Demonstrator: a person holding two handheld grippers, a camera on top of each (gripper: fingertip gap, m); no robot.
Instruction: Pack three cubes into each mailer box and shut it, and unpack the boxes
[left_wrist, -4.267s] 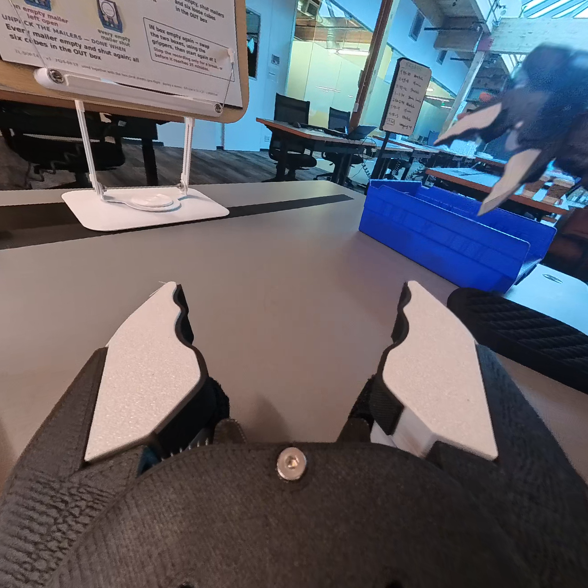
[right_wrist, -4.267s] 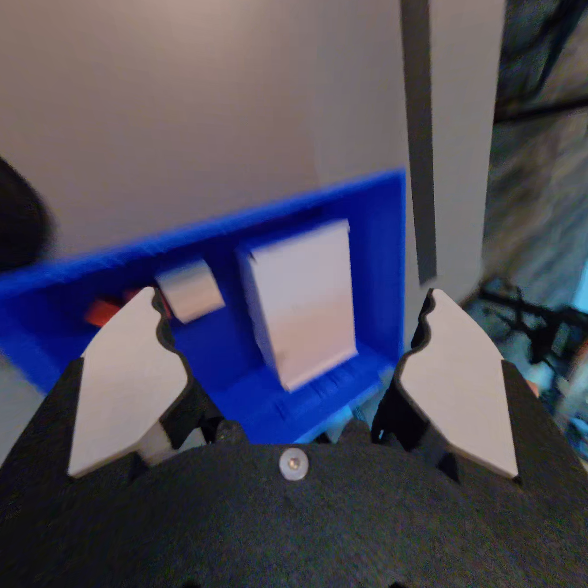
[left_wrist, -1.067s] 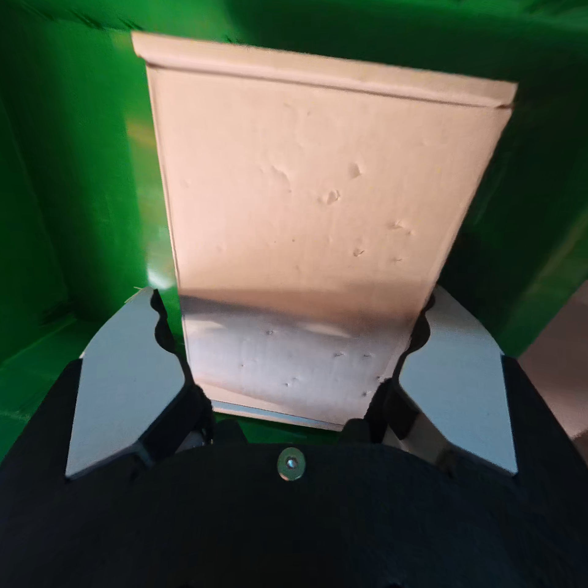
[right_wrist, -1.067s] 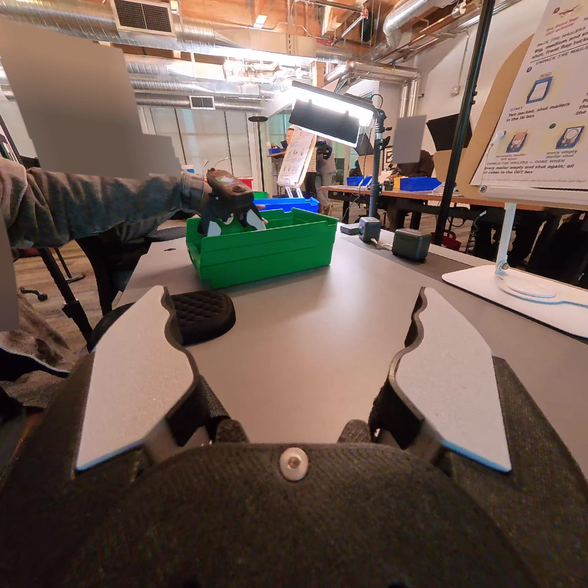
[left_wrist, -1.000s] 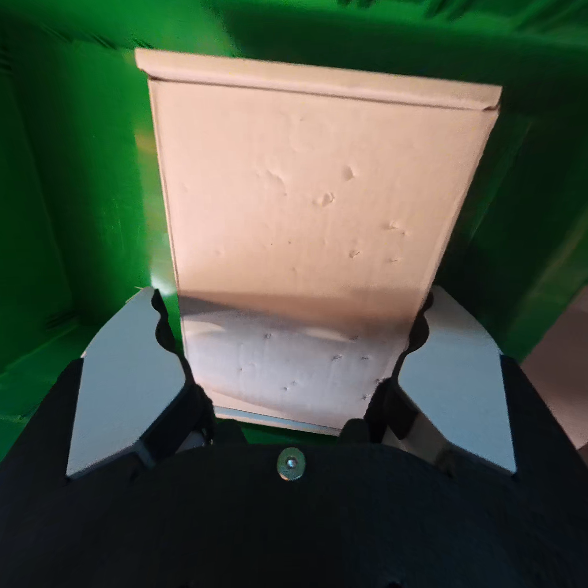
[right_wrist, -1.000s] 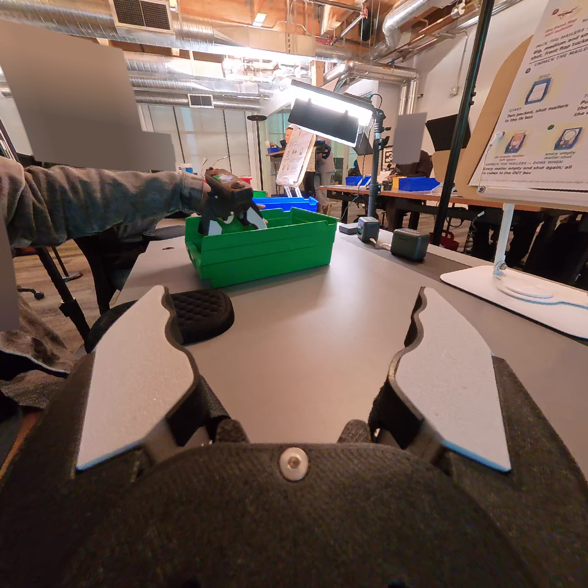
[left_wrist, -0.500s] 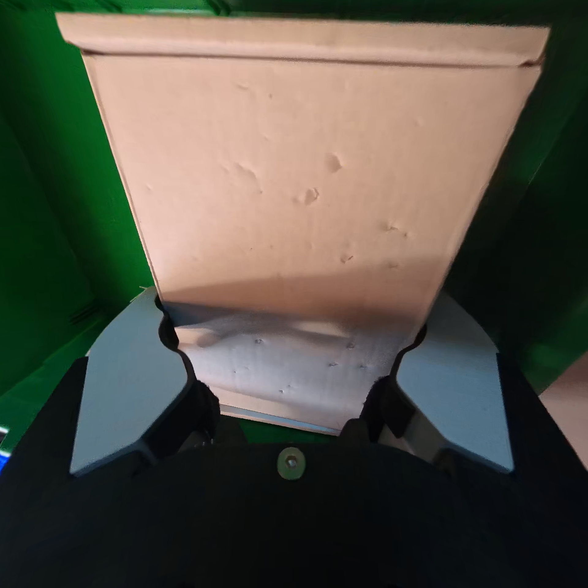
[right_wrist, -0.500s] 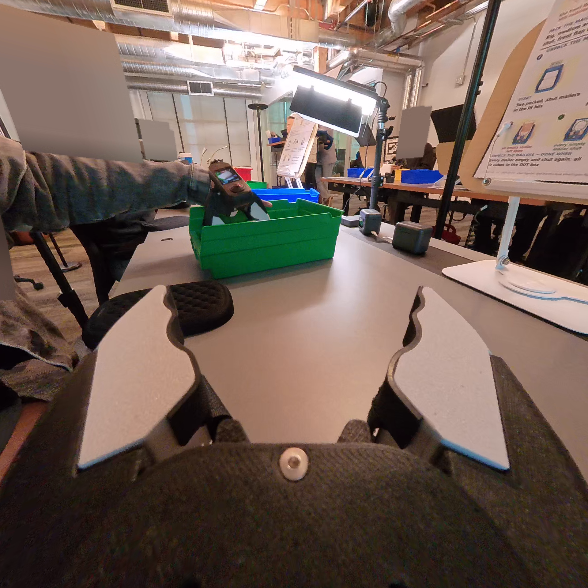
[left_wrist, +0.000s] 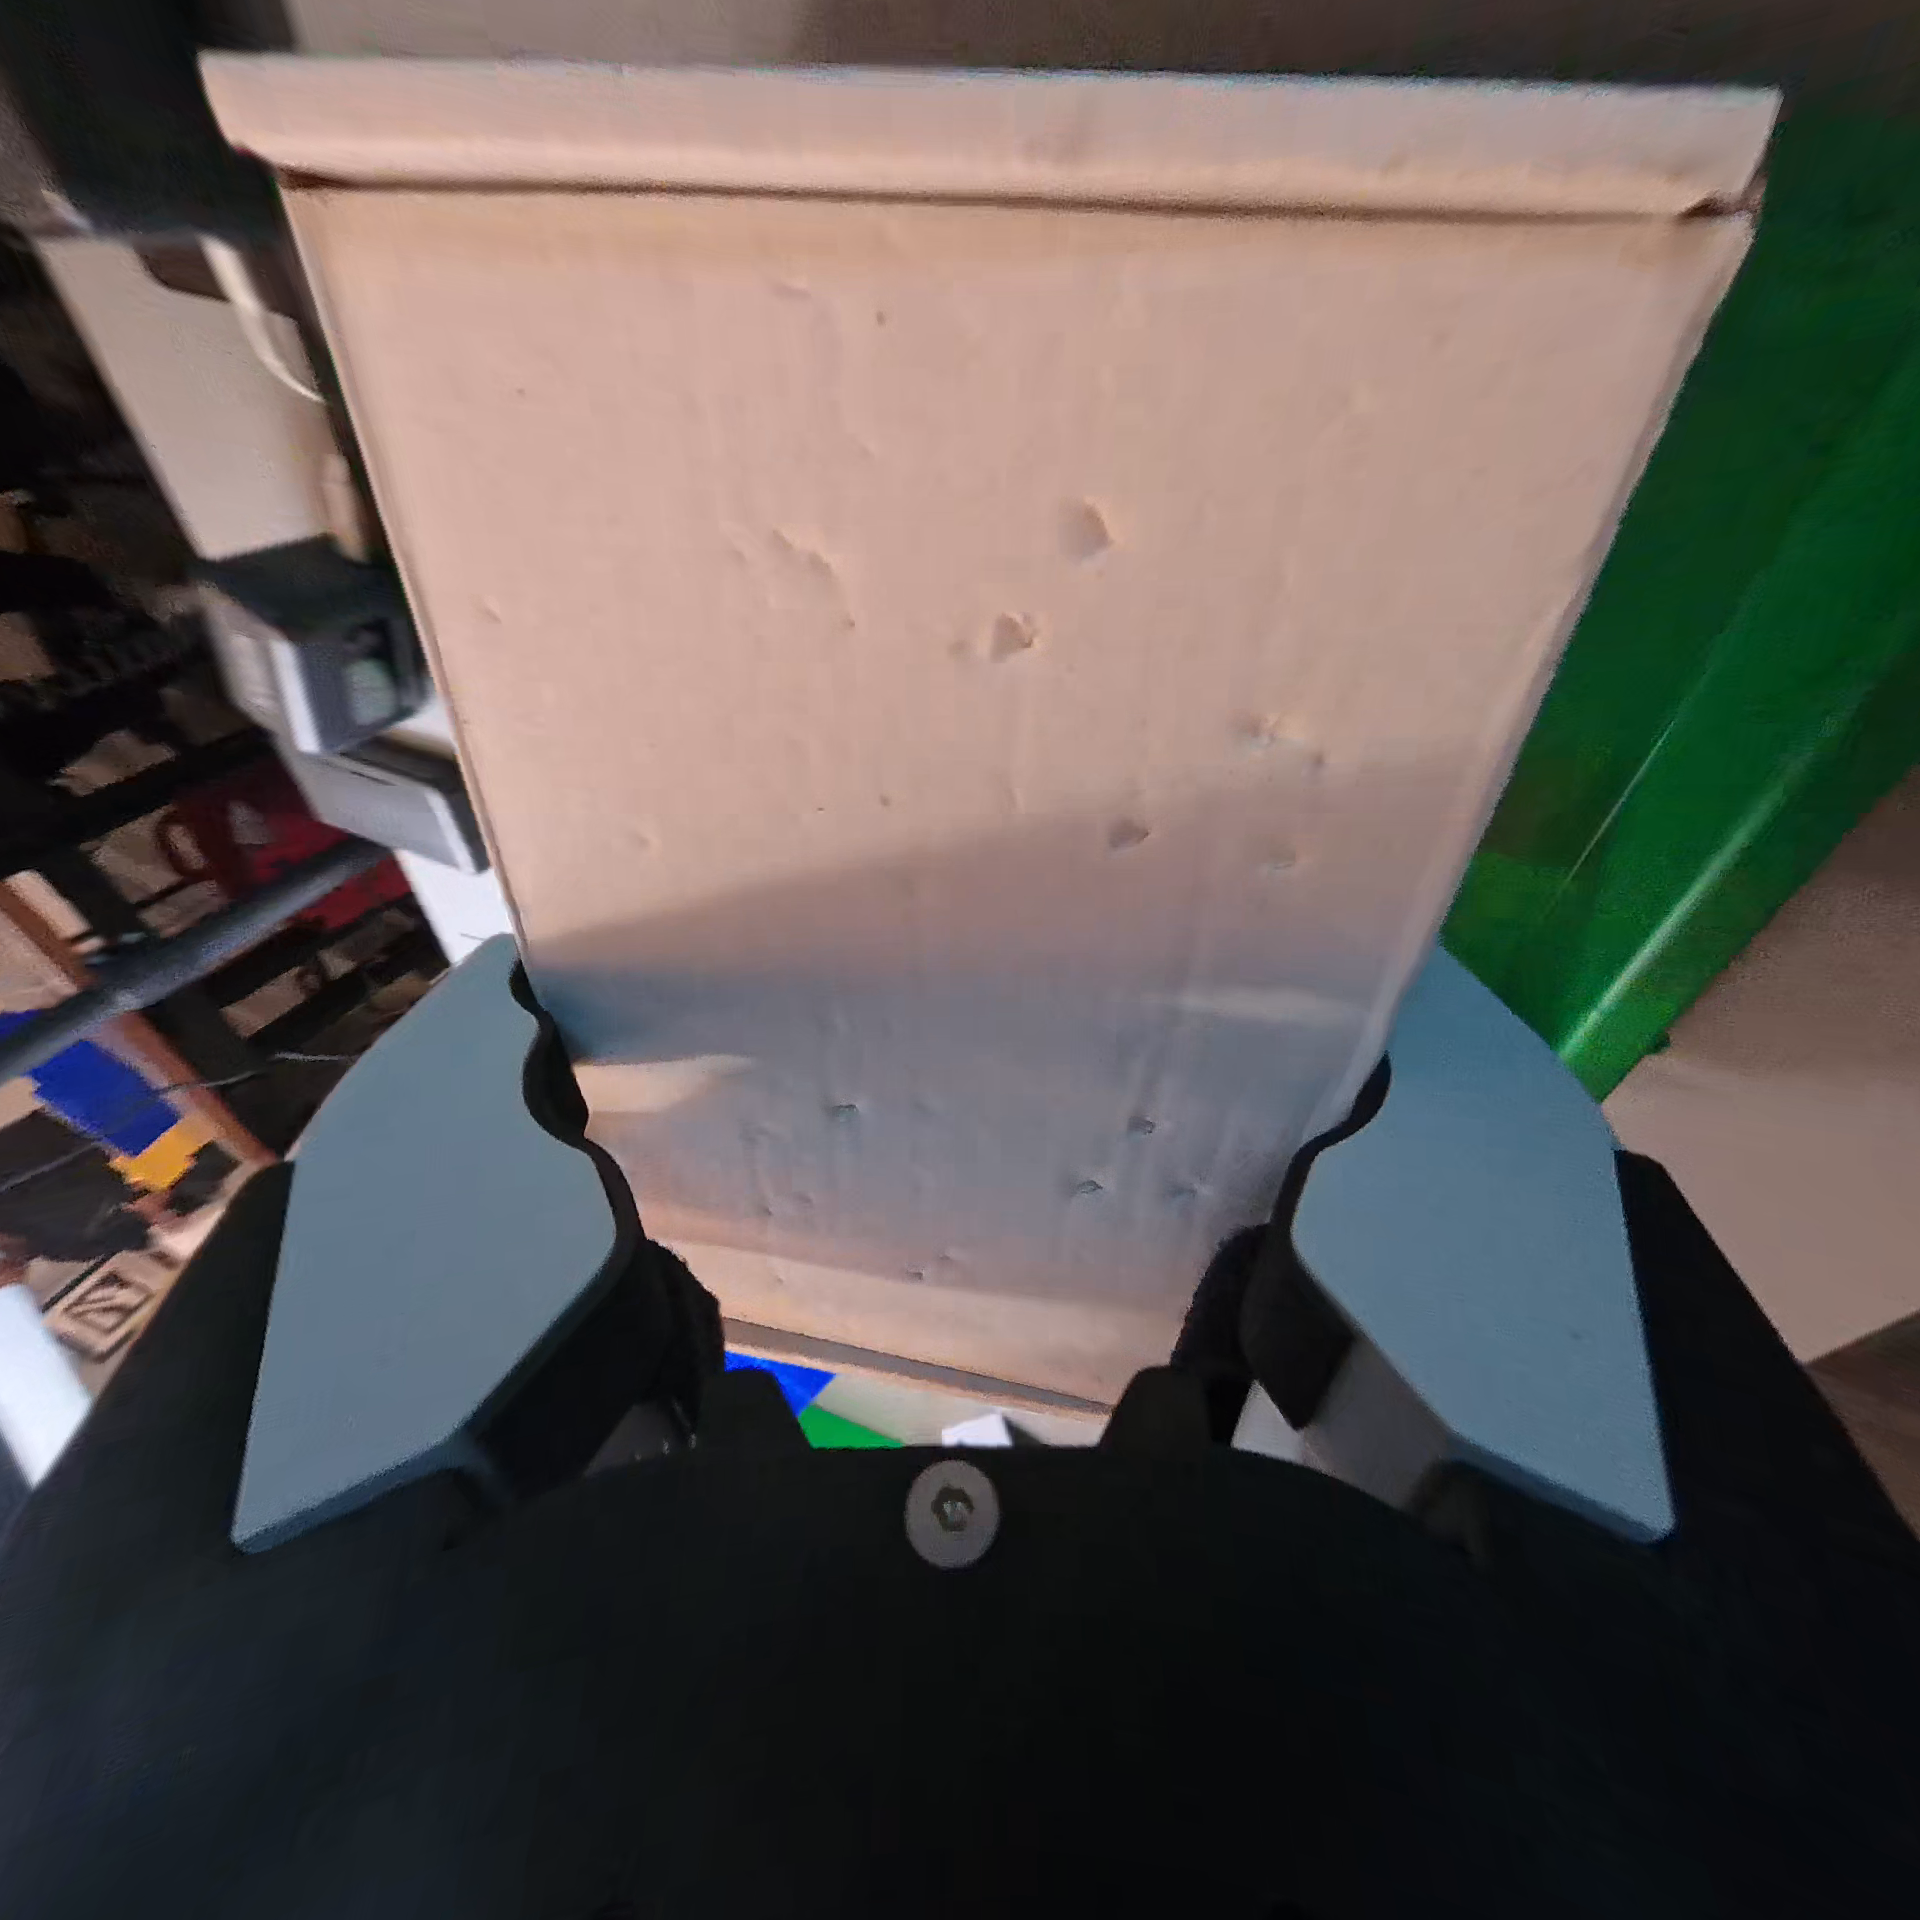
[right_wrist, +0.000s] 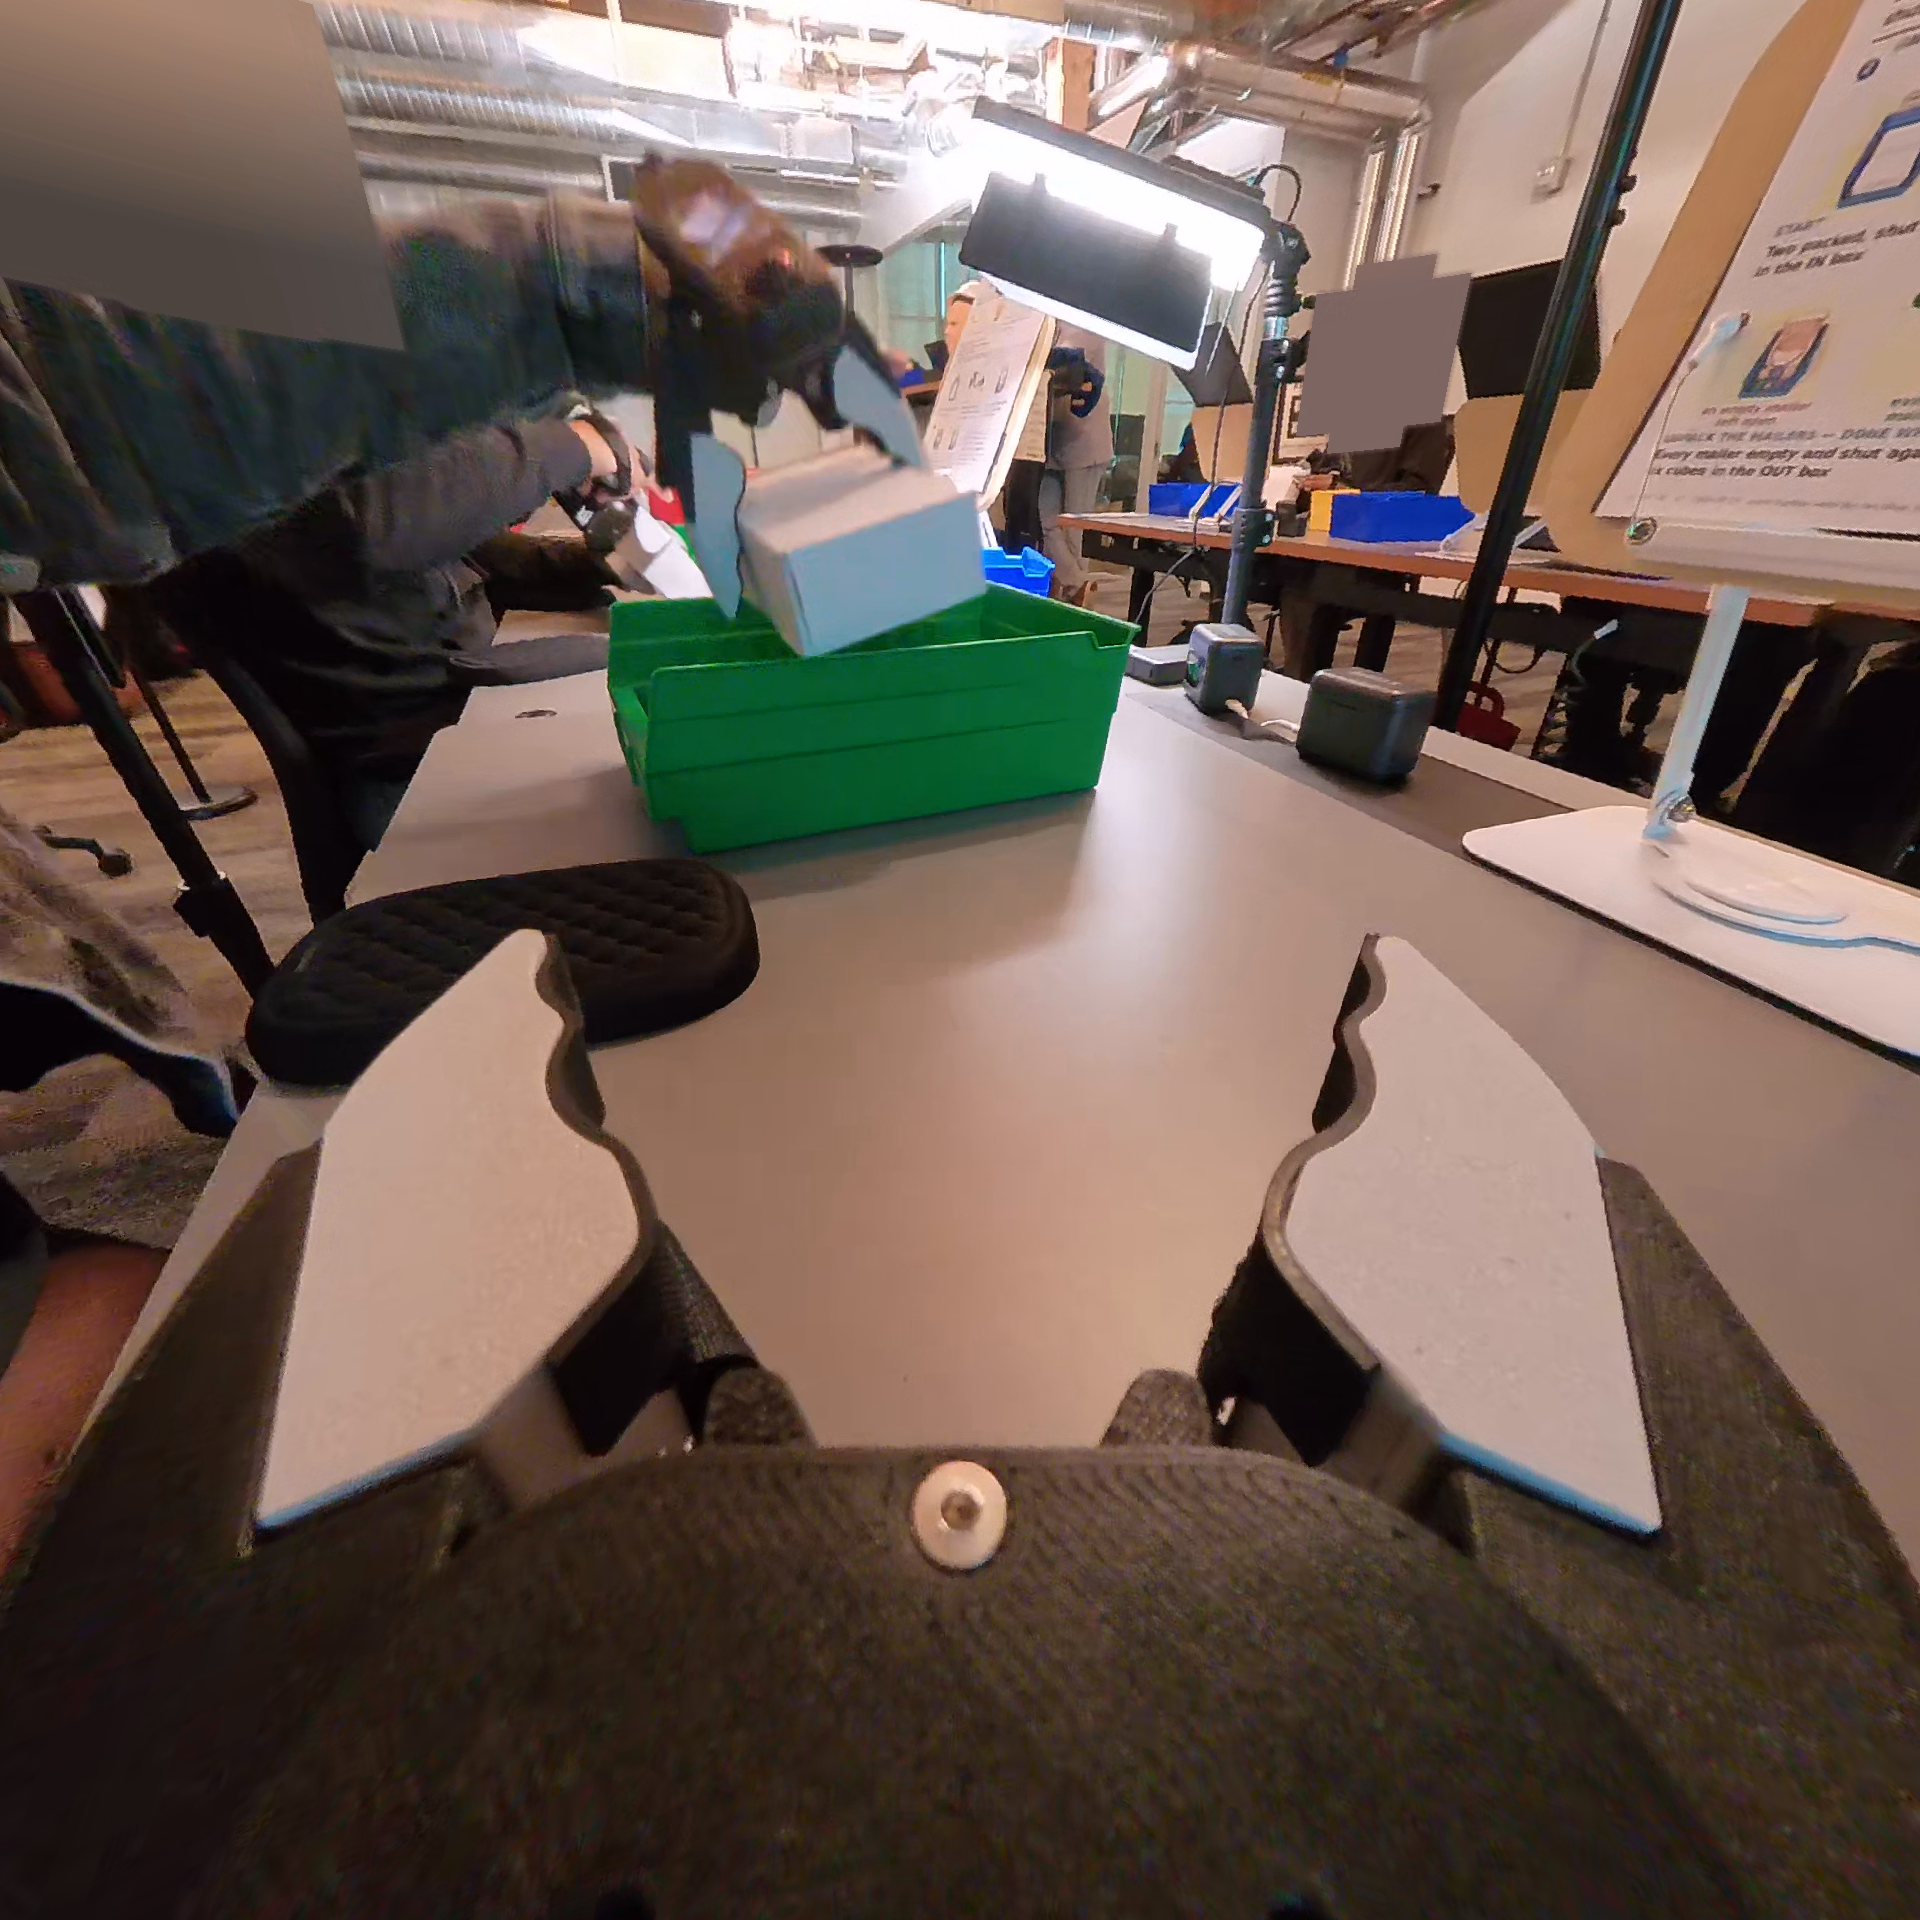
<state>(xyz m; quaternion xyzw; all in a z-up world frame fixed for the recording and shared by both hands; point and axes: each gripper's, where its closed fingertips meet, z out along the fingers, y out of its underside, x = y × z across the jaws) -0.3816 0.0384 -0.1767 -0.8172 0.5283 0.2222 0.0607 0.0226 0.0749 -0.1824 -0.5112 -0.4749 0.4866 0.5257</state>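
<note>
My left gripper (left_wrist: 951, 997) is shut on a closed cardboard mailer box (left_wrist: 977, 623), its fingers pressing the box's two sides. In the right wrist view the same gripper (right_wrist: 805, 499) holds the mailer box (right_wrist: 862, 561) tilted just above the green bin (right_wrist: 883, 727) at the far end of the table. The green bin (left_wrist: 1714, 727) shows to the right of the box in the left wrist view. My right gripper (right_wrist: 956, 1049) is open and empty, low over the grey table (right_wrist: 1018, 997). No cubes are in view.
A black padded rest (right_wrist: 509, 956) lies on the table left of my right gripper. A white stand base (right_wrist: 1714, 914) with an instruction board is at the right. Two small dark devices (right_wrist: 1361, 722) sit behind the bin. A person's sleeve (right_wrist: 312, 416) reaches over the bin. The grippers' ends are close to 40 cm from one another.
My left gripper has closed on the mailer box and lifted it up out of the green bin. My right gripper has stayed open, low over the table.
</note>
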